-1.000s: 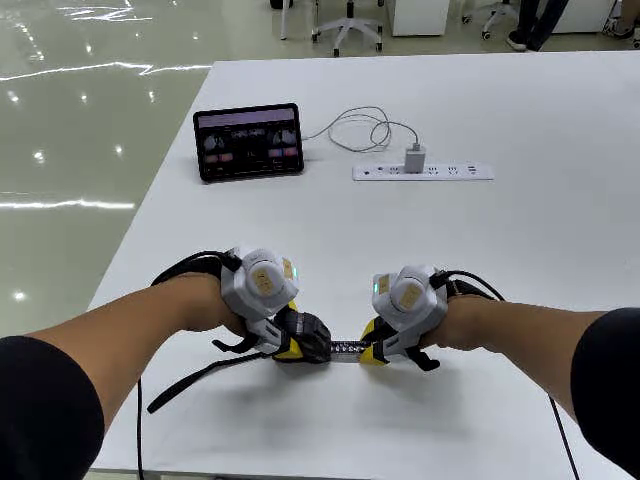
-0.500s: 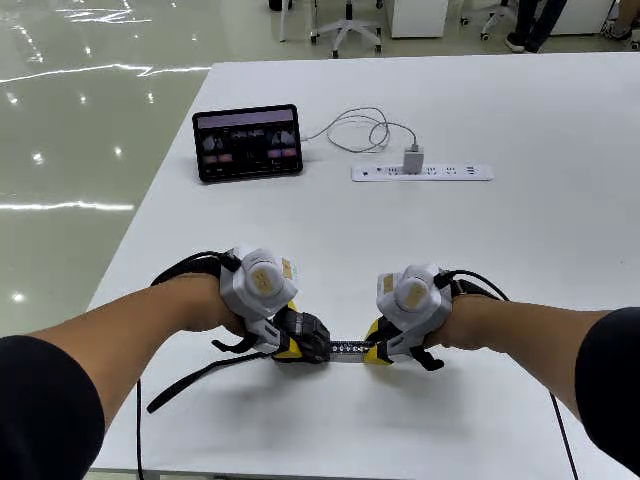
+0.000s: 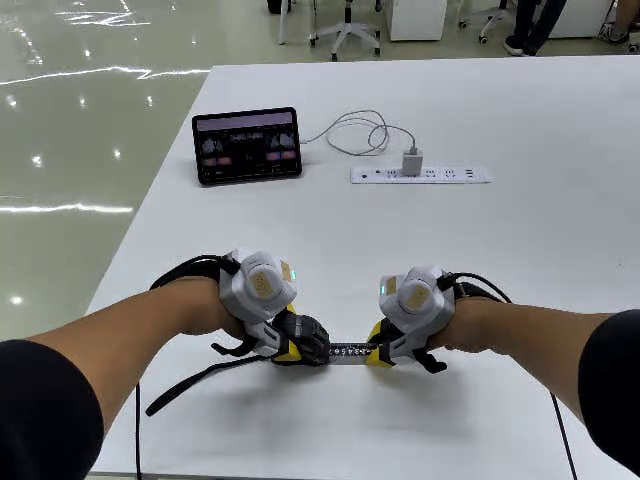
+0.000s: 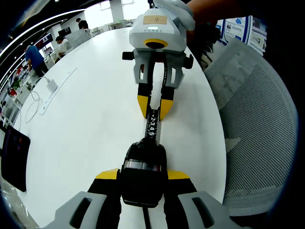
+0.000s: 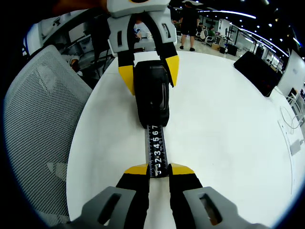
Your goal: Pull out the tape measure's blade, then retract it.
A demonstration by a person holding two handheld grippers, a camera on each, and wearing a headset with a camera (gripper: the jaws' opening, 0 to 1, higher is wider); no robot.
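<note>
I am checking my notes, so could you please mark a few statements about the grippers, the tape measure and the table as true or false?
1. The left gripper is shut on the tape measure case. True.
2. The right gripper is open. False: it is shut on the blade.
3. The blade is fully retracted. False: a short stretch spans from the case to the right gripper.
4. The tablet has a lit screen. True.
5. A charger sits in the power strip. True.
</note>
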